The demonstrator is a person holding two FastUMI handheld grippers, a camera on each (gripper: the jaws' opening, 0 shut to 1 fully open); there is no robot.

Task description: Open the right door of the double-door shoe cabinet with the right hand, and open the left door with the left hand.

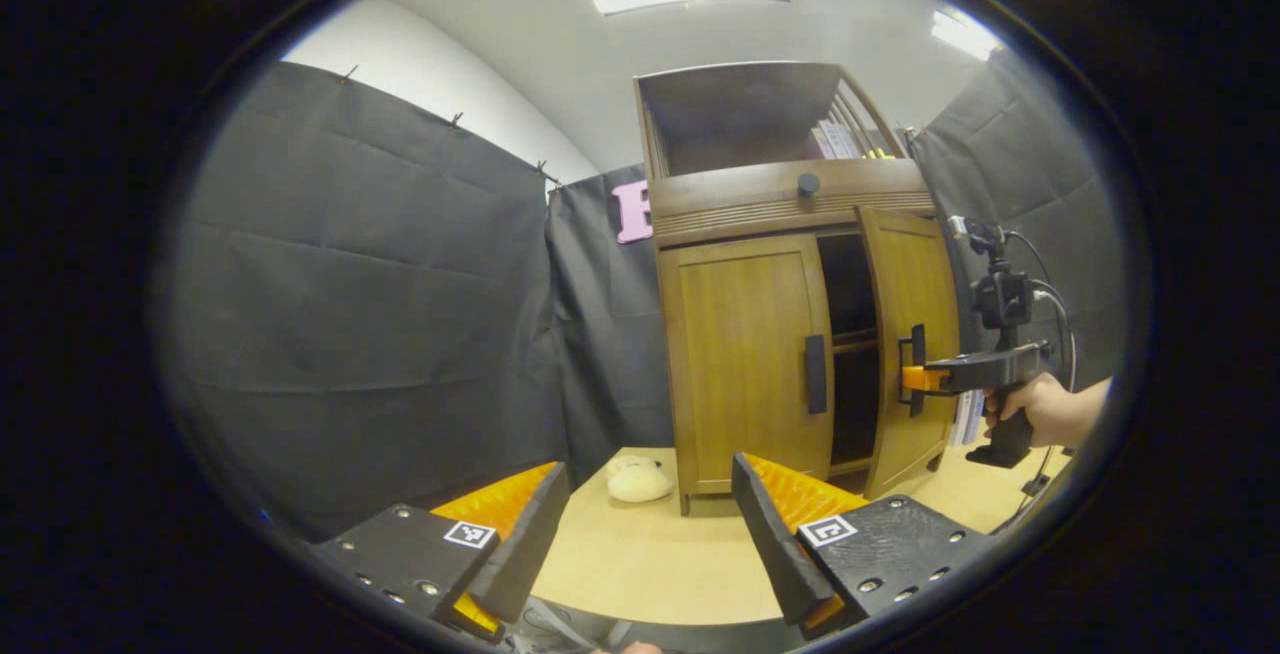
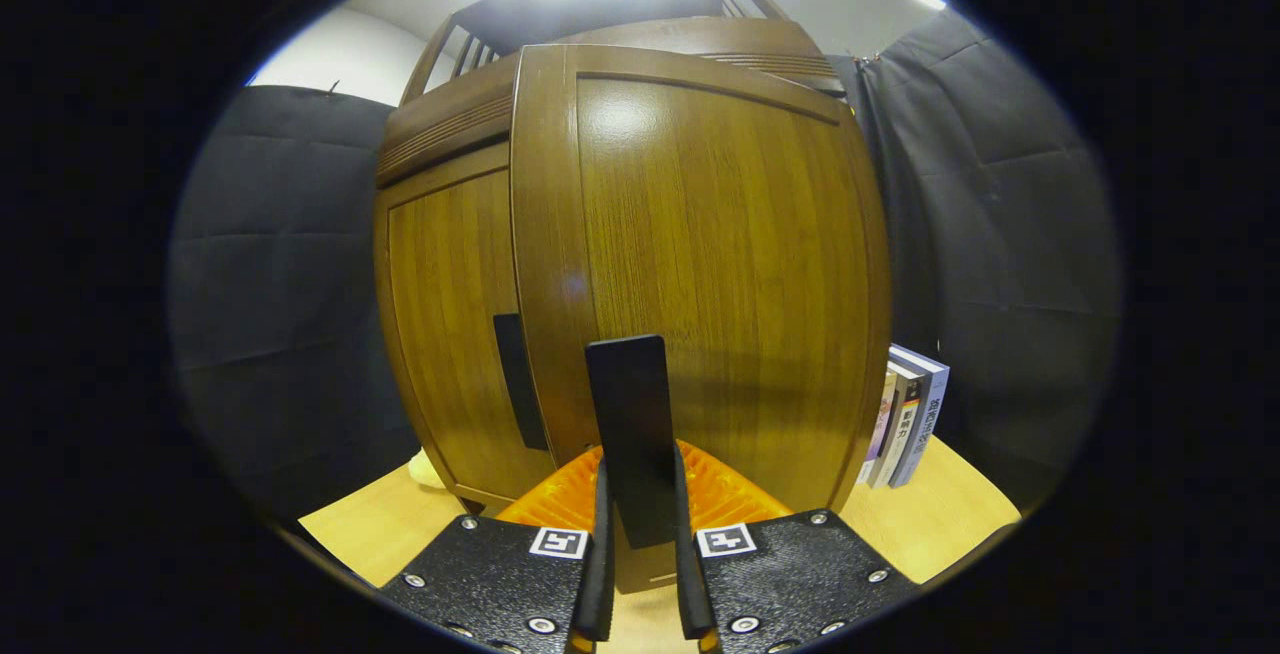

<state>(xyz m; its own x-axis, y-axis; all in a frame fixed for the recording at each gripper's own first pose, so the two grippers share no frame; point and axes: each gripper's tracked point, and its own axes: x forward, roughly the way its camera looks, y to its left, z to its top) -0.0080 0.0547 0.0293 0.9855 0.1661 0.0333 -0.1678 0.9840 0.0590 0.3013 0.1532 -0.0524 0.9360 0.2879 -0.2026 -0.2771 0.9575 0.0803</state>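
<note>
Left gripper view: your left gripper point(image 1: 640, 534), fingers apart, hangs above the tabletop point(image 1: 650, 554); beyond stand a plush toy point(image 1: 638, 480) and the shoe cabinet point(image 1: 790, 334). Your right gripper point(image 2: 640, 524) clamps the right door's handle point(image 2: 630, 424), door ajar; black cloth walls behind.

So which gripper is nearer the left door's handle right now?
Right. The right gripper is clamped on the right door handle, just beside the left door handle. The left gripper hangs open, well back from the cabinet.
</note>
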